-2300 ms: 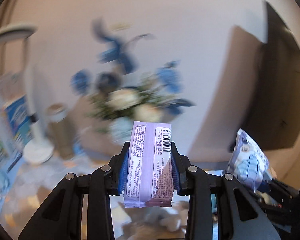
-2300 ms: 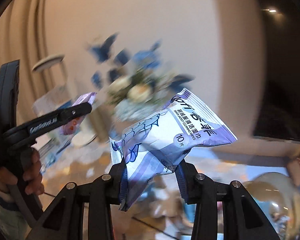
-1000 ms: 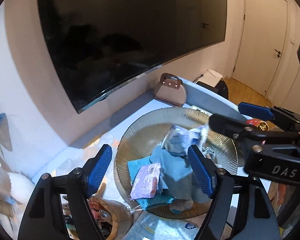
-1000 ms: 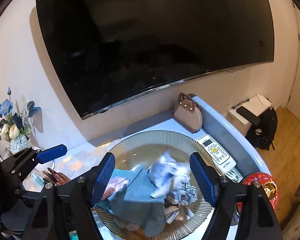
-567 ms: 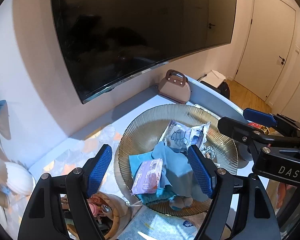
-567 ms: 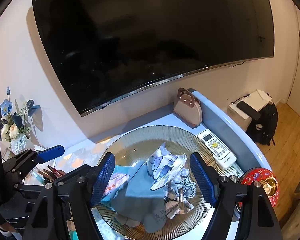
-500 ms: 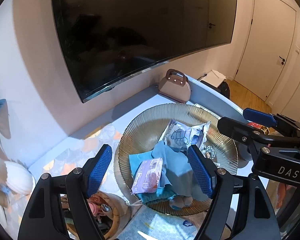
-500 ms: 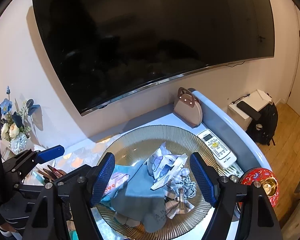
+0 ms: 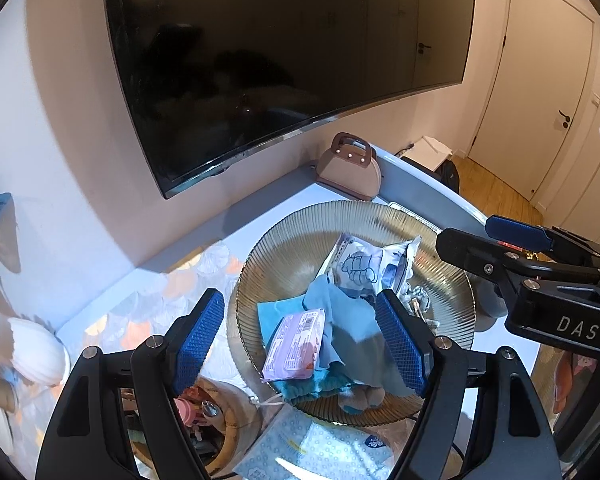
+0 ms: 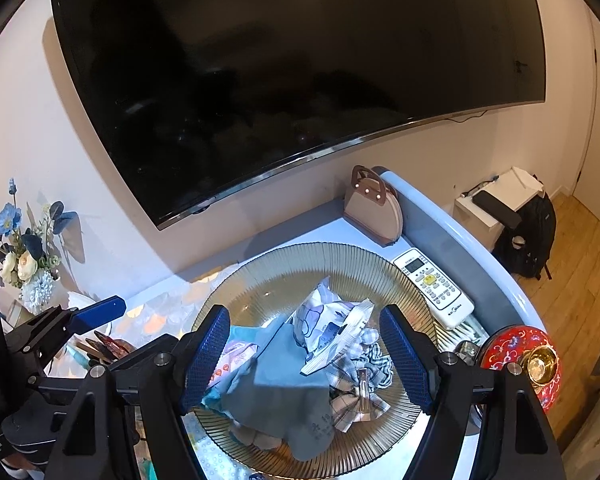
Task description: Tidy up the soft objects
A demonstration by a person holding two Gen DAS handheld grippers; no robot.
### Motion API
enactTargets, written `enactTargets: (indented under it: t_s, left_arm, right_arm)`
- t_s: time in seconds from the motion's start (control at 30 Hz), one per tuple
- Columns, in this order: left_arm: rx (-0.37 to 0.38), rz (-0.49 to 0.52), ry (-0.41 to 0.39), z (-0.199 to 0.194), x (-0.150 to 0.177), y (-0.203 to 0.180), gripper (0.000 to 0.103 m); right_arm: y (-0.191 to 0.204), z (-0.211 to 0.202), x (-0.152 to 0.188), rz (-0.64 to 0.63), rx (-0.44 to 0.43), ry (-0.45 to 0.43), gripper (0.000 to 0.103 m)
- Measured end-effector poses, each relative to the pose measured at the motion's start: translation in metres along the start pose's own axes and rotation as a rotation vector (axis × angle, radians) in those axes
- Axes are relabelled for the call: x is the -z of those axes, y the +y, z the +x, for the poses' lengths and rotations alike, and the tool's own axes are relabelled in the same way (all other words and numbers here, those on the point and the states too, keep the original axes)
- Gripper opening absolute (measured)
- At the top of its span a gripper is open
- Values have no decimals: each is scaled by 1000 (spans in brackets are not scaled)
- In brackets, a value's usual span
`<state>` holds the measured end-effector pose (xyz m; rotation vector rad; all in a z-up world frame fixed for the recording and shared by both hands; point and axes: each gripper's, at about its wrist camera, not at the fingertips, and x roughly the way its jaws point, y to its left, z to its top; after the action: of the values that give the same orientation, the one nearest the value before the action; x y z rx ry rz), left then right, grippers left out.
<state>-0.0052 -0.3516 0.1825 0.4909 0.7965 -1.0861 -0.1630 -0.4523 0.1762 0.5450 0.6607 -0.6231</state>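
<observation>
- Left wrist view: the left gripper (image 9: 300, 336) hovers over a ribbed amber glass plate (image 9: 300, 232), its blue-padded jaws spread wide with nothing pinched between them.
- On the plate lies a small purple packet (image 9: 294, 344), barcode side up, resting on a teal cloth (image 9: 272, 316) at the plate's near-left side.
- A grey-blue cloth (image 9: 348, 320) is heaped beside the purple packet, toward the plate's middle.
- A white-and-blue wipes pack (image 9: 364, 268) lies behind that cloth, tilted, nearer the far side of the plate.
- The right gripper (image 9: 512, 236) shows at the right edge of this view, over the plate's right rim, one blue pad visible.
- Beyond the plate stands a small brown handbag (image 9: 348, 168) against the wall, under a large dark television (image 9: 280, 60).
- Right wrist view: the right gripper (image 10: 304, 352) hangs above the same plate (image 10: 312, 256), jaws spread apart and empty.
- Here the wipes pack (image 10: 328, 324) sits on top of the grey-blue cloth (image 10: 288, 384), with checked fabric bows (image 10: 360, 392) to its right and the purple packet (image 10: 232, 360) peeking out at the left.
- A white remote control (image 10: 432, 284) lies just beside the plate's right rim, and a red ornamented jar (image 10: 520, 360) stands nearer the camera on that side.
- The left gripper (image 10: 96, 312) appears at the left, with a vase of blue and white flowers (image 10: 24, 248) behind it.
</observation>
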Motion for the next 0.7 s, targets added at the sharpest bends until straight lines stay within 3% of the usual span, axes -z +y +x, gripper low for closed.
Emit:
enactTargets:
  t_s: [0.7]
  left_arm:
    - [4,-33,11,-1,2,5,77]
  right_arm:
    - [2,2,2,5,-5,20,76]
